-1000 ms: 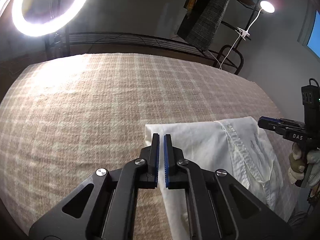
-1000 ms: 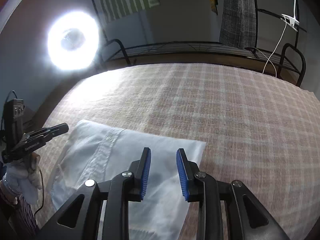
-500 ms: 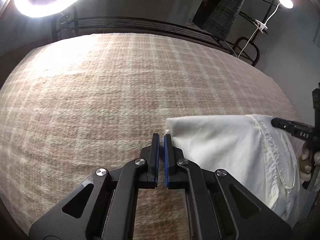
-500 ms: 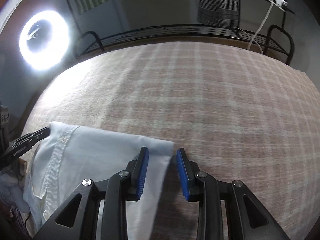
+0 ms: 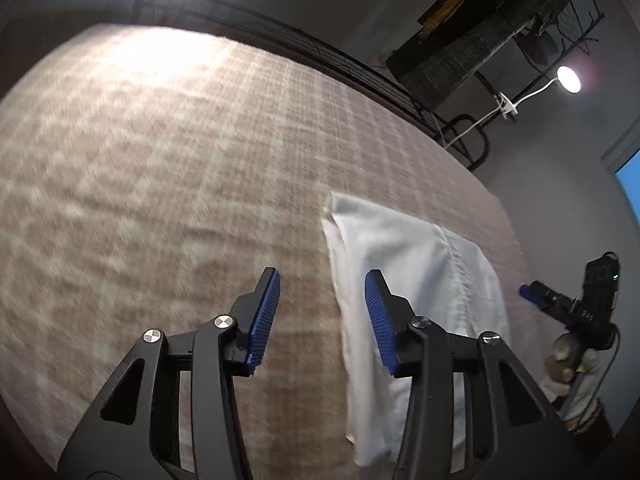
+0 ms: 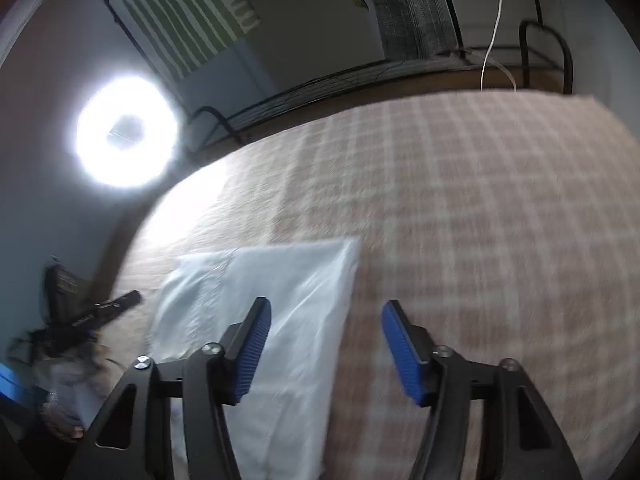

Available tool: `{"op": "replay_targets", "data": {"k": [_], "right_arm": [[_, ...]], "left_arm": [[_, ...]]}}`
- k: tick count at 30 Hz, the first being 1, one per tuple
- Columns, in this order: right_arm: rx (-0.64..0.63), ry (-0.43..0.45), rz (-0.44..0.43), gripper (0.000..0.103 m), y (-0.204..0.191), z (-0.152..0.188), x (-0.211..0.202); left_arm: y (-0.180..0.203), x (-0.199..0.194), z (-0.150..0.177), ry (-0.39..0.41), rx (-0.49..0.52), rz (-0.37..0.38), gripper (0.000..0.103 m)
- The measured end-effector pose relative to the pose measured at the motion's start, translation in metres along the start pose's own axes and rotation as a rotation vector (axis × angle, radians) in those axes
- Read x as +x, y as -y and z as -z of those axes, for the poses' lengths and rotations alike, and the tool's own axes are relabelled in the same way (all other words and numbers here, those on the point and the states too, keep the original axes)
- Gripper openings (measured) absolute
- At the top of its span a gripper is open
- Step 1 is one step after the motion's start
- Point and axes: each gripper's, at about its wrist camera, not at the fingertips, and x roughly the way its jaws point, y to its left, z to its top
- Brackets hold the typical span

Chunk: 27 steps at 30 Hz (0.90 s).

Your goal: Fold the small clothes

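A white folded garment (image 5: 404, 280) lies flat on the plaid bedspread (image 5: 160, 184). My left gripper (image 5: 322, 320) hovers over its left edge with jaws opening; the edge runs below the gap and the blue pads (image 5: 262, 320) do not press on it. In the right wrist view the same garment (image 6: 280, 280) lies at lower left. My right gripper (image 6: 328, 352) stands over its right edge, jaws opening, with no grip on the fabric. Each view shows the other gripper beside the garment: the right one (image 5: 560, 306) in a gloved hand (image 5: 568, 364), the left one (image 6: 100, 308) blurred.
The bedspread (image 6: 460, 220) stretches wide beyond the garment. A black metal bed rail (image 5: 360, 72) runs along the far edge. A ring light (image 6: 126, 132) glares at the left, a small lamp (image 5: 568, 79) at the right. Clothes hang (image 6: 412, 4) behind the bed.
Both grippers have spread their jaws, the left from fully shut. Both views have shifted and rolled, and the garment now lies free under the fingers.
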Motion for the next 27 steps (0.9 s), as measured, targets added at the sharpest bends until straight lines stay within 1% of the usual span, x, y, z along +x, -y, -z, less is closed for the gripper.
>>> {"op": "replay_targets", "data": {"k": [2,5,7,11,14,15,20,24,25,27], "right_arm": [[0.010,-0.027,-0.032,0.063,0.001,0.011,-0.004],[0.018,-0.062,-0.064,0.063,0.001,0.028,-0.003],[0.028,-0.078,-0.074,0.063,0.004,0.036,-0.002],[0.055,-0.106,-0.078,0.062,0.013,0.046,0.009],[0.086,-0.114,-0.116,0.059,0.018,0.052,0.015],[0.091,-0.118,-0.127,0.058,0.019,0.053,0.017],[0.121,-0.144,-0.163,0.047,0.024,0.056,0.034],[0.151,-0.135,-0.203,0.046,0.026,0.054,0.041],[0.160,-0.132,-0.215,0.042,0.026,0.053,0.044],[0.175,-0.142,-0.241,0.041,0.023,0.053,0.051]], "left_arm": [[0.009,0.010,0.006,-0.033,-0.025,0.028,0.044],[0.009,0.017,0.021,-0.075,-0.069,0.075,0.044],[0.007,0.023,0.028,-0.089,-0.090,0.087,0.044],[0.003,0.034,0.027,-0.084,-0.150,0.113,0.044],[0.004,0.037,0.026,-0.080,-0.163,0.129,0.044],[0.005,0.038,0.026,-0.083,-0.163,0.135,0.044],[0.013,0.049,0.022,-0.086,-0.146,0.144,0.044],[0.030,0.061,0.017,-0.083,-0.107,0.128,0.043],[0.035,0.063,0.017,-0.082,-0.091,0.115,0.043],[0.049,0.069,0.015,-0.079,-0.038,0.077,0.034]]}}
